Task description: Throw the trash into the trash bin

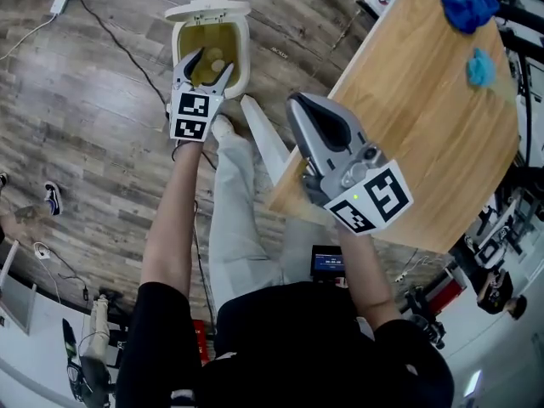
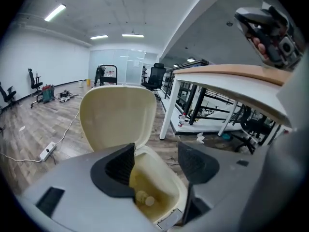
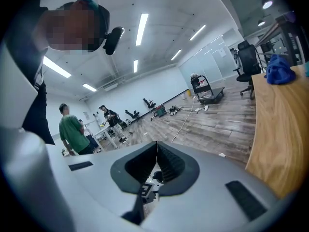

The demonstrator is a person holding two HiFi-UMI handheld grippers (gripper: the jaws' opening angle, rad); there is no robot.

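Smooth cream plastic bin (image 1: 245, 49), wood-grain tabletop (image 1: 408, 143), matt plank floor (image 1: 102, 117)

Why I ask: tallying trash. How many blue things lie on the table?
2: a dark blue wad at the table's far corner, a smaller teal wad near it. More may be out of frame.

bin (image 1: 246, 51): set on floor (image 1: 102, 109), left of table (image 1: 425, 134)
trash (image 1: 218, 59): in bin
cloths (image 1: 467, 5): laid at table's far end
left gripper (image 1: 211, 65): held over bin

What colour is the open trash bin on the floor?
Cream plastic trash bin, yellowed inside; clearest in the head view.
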